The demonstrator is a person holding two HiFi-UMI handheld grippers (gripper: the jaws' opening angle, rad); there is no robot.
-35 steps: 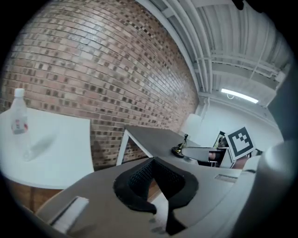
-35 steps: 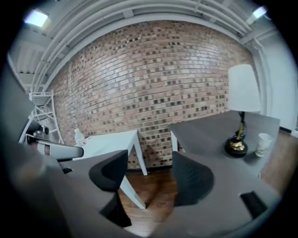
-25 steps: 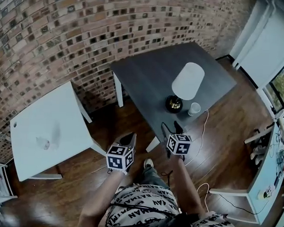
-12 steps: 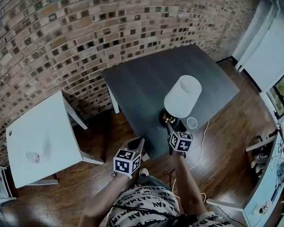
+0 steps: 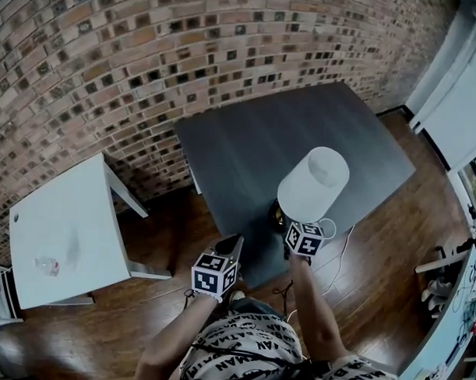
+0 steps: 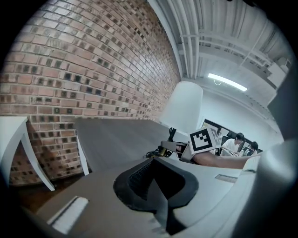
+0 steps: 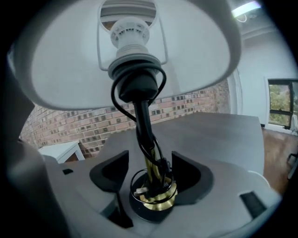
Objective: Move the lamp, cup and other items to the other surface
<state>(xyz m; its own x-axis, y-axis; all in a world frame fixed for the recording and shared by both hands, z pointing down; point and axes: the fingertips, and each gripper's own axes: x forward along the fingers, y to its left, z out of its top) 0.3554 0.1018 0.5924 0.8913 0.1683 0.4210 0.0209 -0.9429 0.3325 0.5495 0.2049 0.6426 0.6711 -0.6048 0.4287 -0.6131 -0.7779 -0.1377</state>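
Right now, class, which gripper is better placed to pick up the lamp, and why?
Right. The right gripper has its open jaws either side of the lamp, near its base. The left gripper is shut, empty and apart from the lamp.

The lamp (image 5: 314, 184), a white shade on a cord-wrapped black-and-brass stem, stands upright at centre right on the dark table (image 5: 255, 139). The white cup (image 5: 328, 227) sits just right of its base.
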